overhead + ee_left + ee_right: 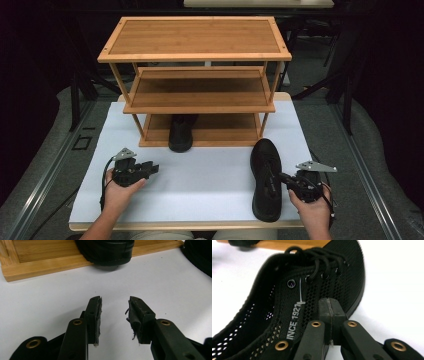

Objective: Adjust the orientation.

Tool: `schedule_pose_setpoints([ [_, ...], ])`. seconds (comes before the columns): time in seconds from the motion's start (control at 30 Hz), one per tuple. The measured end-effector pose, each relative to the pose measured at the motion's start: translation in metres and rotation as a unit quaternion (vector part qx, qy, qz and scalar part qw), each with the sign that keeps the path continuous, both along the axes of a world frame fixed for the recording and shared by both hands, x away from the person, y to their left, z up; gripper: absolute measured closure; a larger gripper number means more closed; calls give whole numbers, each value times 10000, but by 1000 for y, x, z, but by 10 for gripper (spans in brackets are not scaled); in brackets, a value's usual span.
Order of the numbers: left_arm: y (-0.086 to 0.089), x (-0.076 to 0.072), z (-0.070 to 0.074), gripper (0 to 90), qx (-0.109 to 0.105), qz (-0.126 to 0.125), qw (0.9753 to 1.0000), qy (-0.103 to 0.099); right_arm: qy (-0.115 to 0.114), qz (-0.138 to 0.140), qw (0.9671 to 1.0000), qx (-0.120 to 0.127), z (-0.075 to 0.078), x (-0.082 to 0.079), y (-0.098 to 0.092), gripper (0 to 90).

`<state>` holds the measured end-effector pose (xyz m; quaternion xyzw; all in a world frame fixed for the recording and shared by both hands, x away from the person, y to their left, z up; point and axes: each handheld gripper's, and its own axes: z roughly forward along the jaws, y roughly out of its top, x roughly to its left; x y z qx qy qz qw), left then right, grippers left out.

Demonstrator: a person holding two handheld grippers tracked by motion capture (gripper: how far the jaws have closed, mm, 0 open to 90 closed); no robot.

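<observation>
A black mesh shoe (266,179) lies on the white table top at the front right, toe pointing away. In the right gripper view, the shoe (287,297) shows its laces and white lettering by the opening. My right gripper (285,178) is at the shoe's right side with its tips against the upper. Its jaws (329,312) are shut, pad to pad, and I see nothing between them. A second black shoe (181,133) stands on the bottom shelf of the bamboo rack (195,52), heel over the front edge. My left gripper (154,168) hovers open at the front left, with nothing between its pads (96,315).
The three-shelf bamboo rack takes up the back half of the white table top (210,170). Its middle shelf (200,92) and its top shelf carry nothing. The rack's lower front rail (45,265) lies just ahead of the left gripper. Dark floor and metal frames surround the table.
</observation>
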<state>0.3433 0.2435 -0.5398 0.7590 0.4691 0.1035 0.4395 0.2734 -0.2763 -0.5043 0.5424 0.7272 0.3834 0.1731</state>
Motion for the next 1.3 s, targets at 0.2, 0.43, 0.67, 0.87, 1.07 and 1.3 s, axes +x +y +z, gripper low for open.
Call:
schedule_pose_setpoints([
  [0.2, 0, 0, 0, 619, -9, 0, 10000, -11, -249, -121, 9995, 162, 12, -3, 4, 767],
  [0.43, 2, -1, 1, 617, -9, 23, 10000, -22, -594, -285, 9964, 538, 28, 4, 22, 530],
  [0.67, 2, -1, 1, 615, 0, 11, 10000, -16, -509, -166, 9979, 375, 36, 10, 38, 490],
  [0.87, 2, -1, 0, 614, 10, -5, 10000, 0, -322, -15, 9992, 244, 34, 11, 43, 540],
  [1.07, 1, 0, 0, 614, 16, 6, 10000, -10, -243, 79, 9990, 357, 33, 11, 44, 516],
  [1.3, 2, 0, -1, 613, 30, 17, 10000, -3, -139, 145, 9998, 56, 24, 13, 52, 684],
])
